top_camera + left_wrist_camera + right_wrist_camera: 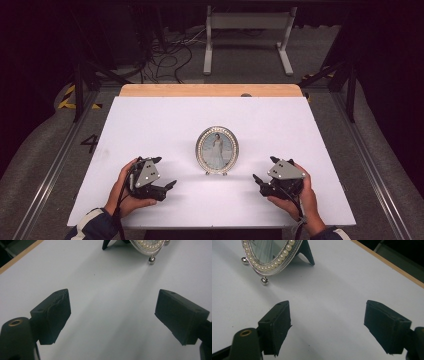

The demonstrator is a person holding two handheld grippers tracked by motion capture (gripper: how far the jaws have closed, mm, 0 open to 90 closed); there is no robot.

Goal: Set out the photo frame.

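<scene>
An oval silver picture frame (217, 150) with a pearl-beaded rim stands upright on small ball feet at the middle of the white table (150, 125). It holds a photo of a figure in white. My left gripper (166, 173) rests near the front edge, left of the frame, jaws wide apart and empty. My right gripper (264, 170) sits to the frame's right, also open and empty. The left gripper view has the frame's lower rim (147, 246) and a foot at the top. In the right gripper view, the frame (270, 255) and its black back stand (307, 253) are at upper left.
The table's wooden far edge (210, 90) runs along the back. Beyond it on the floor stand a white metal stand (248, 35) and loose cables (170, 55). Metal rails (55, 165) flank the table on both sides.
</scene>
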